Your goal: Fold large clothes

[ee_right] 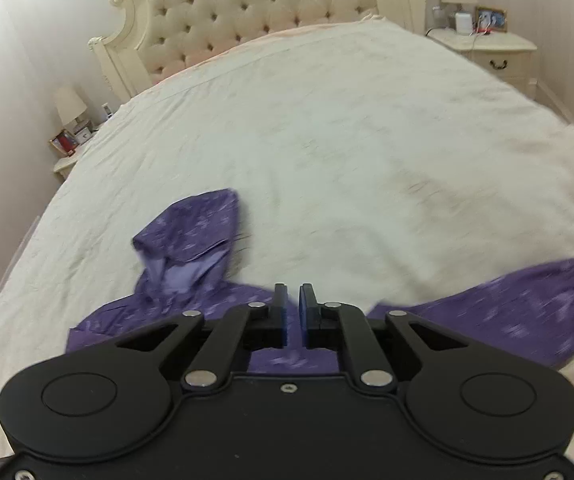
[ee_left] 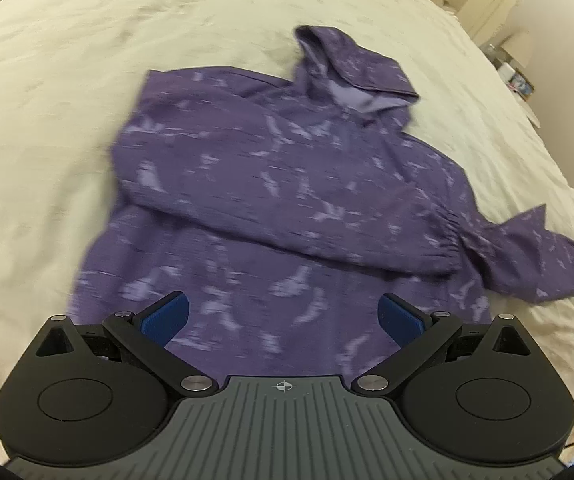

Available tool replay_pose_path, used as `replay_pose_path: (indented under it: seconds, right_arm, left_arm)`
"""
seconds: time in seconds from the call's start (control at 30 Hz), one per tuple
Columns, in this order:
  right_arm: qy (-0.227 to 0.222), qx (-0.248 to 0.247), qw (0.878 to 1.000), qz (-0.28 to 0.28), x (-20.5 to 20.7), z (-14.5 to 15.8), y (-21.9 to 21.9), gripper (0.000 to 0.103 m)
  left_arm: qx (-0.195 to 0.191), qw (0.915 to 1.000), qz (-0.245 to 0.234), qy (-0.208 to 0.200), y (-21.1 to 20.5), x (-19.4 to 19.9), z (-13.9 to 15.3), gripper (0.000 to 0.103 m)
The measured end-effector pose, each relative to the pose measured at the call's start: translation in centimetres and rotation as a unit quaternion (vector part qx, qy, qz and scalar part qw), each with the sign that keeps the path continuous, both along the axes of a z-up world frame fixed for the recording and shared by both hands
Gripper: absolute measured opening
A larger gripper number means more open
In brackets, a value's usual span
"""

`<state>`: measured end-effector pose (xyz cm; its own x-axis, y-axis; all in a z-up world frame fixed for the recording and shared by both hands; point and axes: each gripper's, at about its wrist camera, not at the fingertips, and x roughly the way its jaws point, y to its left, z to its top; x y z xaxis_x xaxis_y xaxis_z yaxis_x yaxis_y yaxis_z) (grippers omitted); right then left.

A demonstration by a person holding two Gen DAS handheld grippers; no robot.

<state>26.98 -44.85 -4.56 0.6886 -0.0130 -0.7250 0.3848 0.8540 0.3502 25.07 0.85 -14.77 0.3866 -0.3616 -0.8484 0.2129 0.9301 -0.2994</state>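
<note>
A purple patterned hooded jacket point(ee_left: 271, 184) lies flat on the cream bedspread point(ee_left: 67, 80). One sleeve point(ee_left: 295, 208) is folded across its body, the other sleeve point(ee_left: 527, 256) sticks out to the right, and the hood point(ee_left: 351, 68) points away. My left gripper point(ee_left: 283, 312) is open and empty, hovering above the jacket's lower hem. In the right wrist view the hood point(ee_right: 191, 240) and a sleeve point(ee_right: 527, 312) show. My right gripper point(ee_right: 293, 308) hovers above the jacket, jaws nearly closed with a narrow gap and nothing between them.
The bed has a tufted cream headboard point(ee_right: 255, 12). Nightstands with lamps and small items stand on both sides, one at the left point(ee_right: 71, 152) and one at the right point(ee_right: 487, 48). Wide bedspread point(ee_right: 327, 140) lies beyond the jacket.
</note>
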Motion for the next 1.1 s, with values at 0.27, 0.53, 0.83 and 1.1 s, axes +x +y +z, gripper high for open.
replay_pose_path:
  seconds: [0.27, 0.53, 0.83, 1.1]
  right_arm:
    - [0.058, 0.029, 0.997, -0.038, -1.5, -5.9, 5.4, 0.061]
    - [0.074, 0.001, 0.994, -0.078, -6.3, -7.4, 2.4, 0.081]
    - [0.067, -0.057, 0.989, -0.116, -8.2, -8.4, -7.8, 0.102]
    - [0.116, -0.074, 0.975, -0.174, -7.6, -12.4, -16.5, 0.102]
  left_arm:
    - [0.009, 0.9979, -0.029, -0.057, 3.7, 0.8, 1.8, 0.102]
    - [0.051, 0.9841, -0.032, -0.167, 1.9, 0.6, 6.0, 0.101]
    - [0.053, 0.9884, 0.033, -0.139, -2.9, 0.2, 6.8, 0.101]
    - [0.086, 0.989, 0.044, -0.112, -5.9, -0.2, 5.4, 0.101]
